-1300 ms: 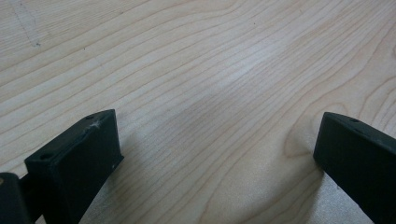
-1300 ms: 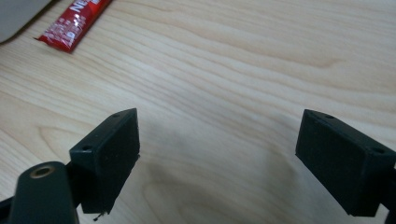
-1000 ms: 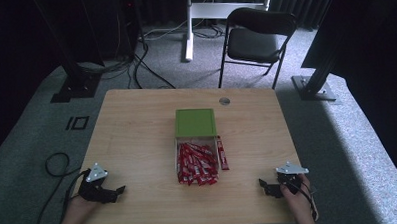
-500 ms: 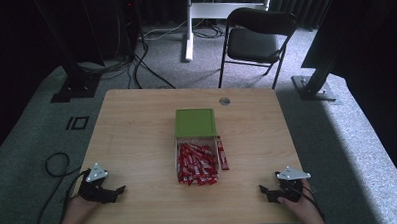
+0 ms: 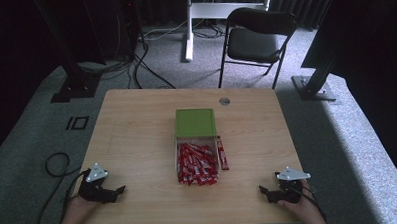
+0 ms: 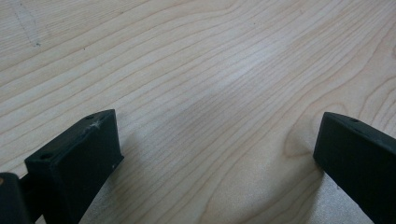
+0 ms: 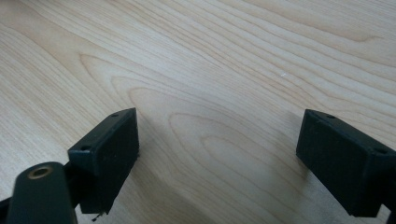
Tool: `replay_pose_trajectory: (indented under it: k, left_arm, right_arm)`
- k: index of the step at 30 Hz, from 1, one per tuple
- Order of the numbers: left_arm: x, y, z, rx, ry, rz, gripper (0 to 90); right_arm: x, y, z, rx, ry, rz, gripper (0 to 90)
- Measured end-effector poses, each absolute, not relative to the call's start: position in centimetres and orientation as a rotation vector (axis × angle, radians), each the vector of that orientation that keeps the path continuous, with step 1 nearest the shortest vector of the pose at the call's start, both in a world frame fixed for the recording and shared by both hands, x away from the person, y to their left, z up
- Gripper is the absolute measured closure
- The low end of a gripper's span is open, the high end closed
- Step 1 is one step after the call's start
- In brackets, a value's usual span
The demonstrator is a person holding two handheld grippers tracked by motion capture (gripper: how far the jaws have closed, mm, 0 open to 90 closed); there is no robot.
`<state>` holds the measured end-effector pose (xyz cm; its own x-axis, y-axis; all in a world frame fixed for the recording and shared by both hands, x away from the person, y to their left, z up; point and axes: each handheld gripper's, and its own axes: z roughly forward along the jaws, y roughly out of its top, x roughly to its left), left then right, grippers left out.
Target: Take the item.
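Both grippers rest spread and empty on the light wooden table (image 5: 137, 139): left gripper (image 5: 114, 191) at 7 o'clock, right gripper (image 5: 267, 192) at 5. Red sachets (image 5: 196, 163) fill the clear tray below the green square lid (image 5: 195, 122), centre; either should approach low and pinch one sachet.

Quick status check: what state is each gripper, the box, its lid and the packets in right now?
Left gripper: open, empty, low over the table.
Right gripper: open, empty, near the table's front edge.
Clear box: uncovered, full of red packets.
Green lid: off, flat behind the box.
Single red packet: outside, along the box's right wall.
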<state>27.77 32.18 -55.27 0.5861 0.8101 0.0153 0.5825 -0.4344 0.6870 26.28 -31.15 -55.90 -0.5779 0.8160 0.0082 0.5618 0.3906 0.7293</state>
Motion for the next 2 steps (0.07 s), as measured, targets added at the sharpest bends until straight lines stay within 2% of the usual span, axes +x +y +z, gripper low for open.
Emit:
replay_pose_trajectory:
  k: [2]
  left_arm:
    - [27.77,32.19,-55.26,2.172,1.101,0.457,1.5]
  right_arm:
    - [26.28,-31.15,-55.9,1.197,2.302,1.003,12.6]
